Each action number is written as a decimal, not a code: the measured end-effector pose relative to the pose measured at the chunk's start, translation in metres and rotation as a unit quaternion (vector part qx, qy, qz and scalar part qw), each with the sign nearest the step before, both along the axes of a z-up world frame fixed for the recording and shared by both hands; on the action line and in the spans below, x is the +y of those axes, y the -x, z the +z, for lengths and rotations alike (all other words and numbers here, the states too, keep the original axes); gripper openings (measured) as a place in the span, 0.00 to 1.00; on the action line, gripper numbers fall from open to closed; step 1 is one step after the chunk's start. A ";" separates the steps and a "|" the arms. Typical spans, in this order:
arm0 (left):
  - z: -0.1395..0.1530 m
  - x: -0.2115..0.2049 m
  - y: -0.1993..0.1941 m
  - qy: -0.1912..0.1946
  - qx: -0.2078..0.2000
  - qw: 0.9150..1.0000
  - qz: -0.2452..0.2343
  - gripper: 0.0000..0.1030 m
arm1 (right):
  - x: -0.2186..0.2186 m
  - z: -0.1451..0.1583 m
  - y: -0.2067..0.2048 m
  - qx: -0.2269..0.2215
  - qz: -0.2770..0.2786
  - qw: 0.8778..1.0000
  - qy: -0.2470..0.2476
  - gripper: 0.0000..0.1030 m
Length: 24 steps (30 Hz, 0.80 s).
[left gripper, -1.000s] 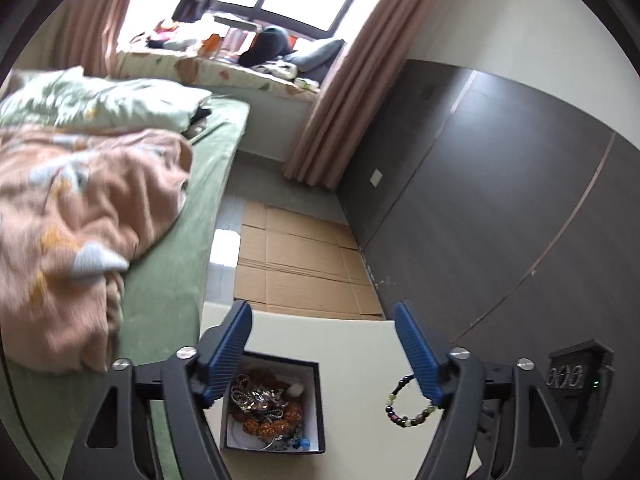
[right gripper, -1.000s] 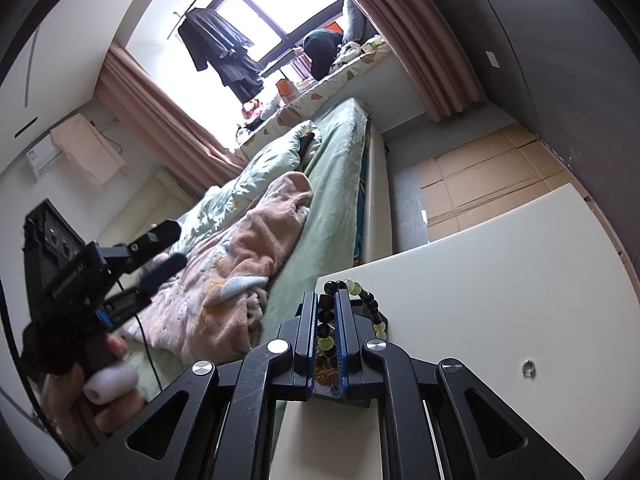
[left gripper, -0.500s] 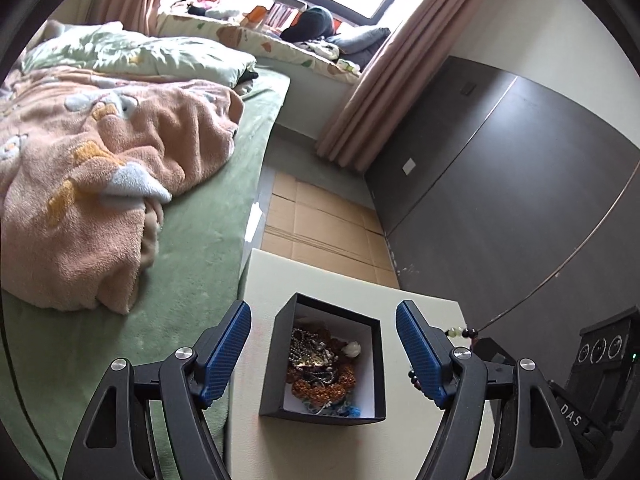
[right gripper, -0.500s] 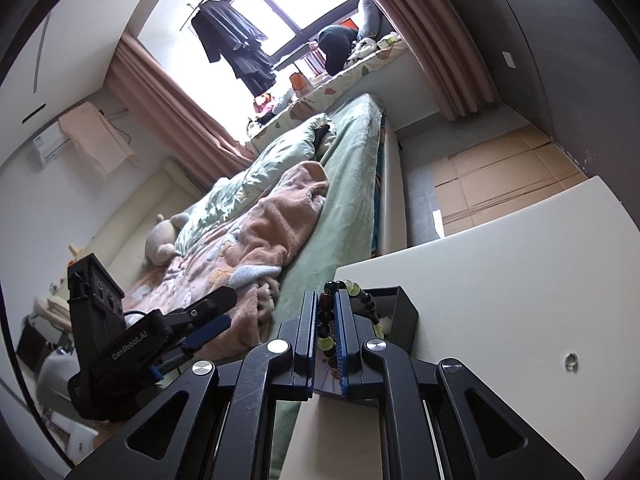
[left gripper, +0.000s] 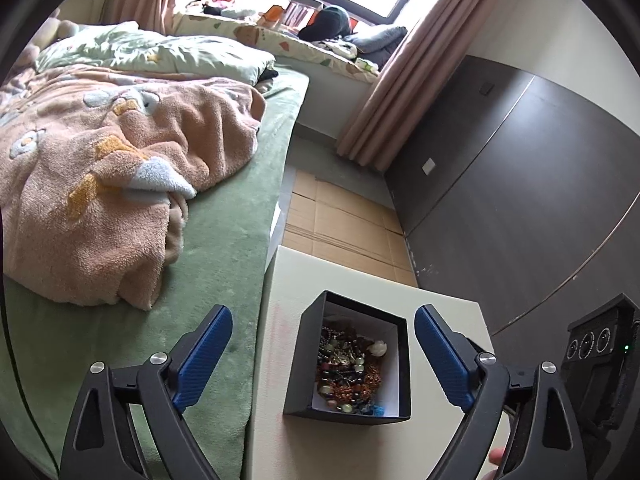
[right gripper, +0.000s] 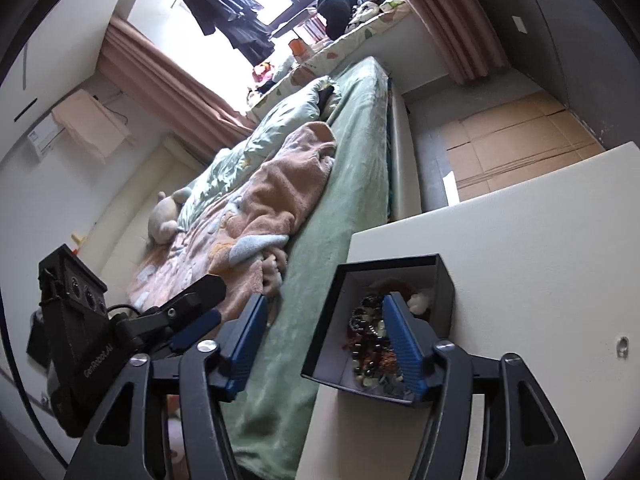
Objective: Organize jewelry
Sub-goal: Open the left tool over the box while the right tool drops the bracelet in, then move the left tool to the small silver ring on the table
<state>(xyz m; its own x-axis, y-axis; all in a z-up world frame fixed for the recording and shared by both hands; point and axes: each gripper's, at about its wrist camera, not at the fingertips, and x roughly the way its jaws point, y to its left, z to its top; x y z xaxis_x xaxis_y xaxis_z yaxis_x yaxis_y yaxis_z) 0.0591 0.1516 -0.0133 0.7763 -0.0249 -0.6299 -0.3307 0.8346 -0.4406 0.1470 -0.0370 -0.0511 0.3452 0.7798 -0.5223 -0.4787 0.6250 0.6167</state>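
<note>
Right claw (right gripper: 324,336): blue-padded fingers spread wide, nothing between them, poised over near-left corner of square black cardboard box with white lining (right gripper: 444,276); one finger overlaps box interior. Tangled pile of beaded bracelets and chains (left gripper: 348,368) lies inside box, directly ahead of left claw (left gripper: 322,354), also spread wide and empty. Box sits on cream desk (left gripper: 360,452) near edge beside green bed (left gripper: 224,264).

Step, judged: deposit into box done. Next: pull right claw clear without snagging beads; look for remaining loose pieces, none visible on desk.
</note>
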 end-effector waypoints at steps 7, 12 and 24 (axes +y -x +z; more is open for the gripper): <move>0.001 -0.021 -0.004 -0.008 -0.001 1.000 -0.023 0.90 | -0.046 0.009 0.004 0.003 -0.038 0.999 0.003 0.83; 0.003 -0.040 -0.005 -0.024 -0.007 0.999 -0.041 0.90 | -0.076 0.012 0.002 0.007 -0.070 0.997 0.016 0.85; 0.002 -0.094 -0.018 -0.053 -0.018 0.995 -0.084 0.90 | -0.141 0.020 0.006 0.008 -0.129 0.991 0.032 0.89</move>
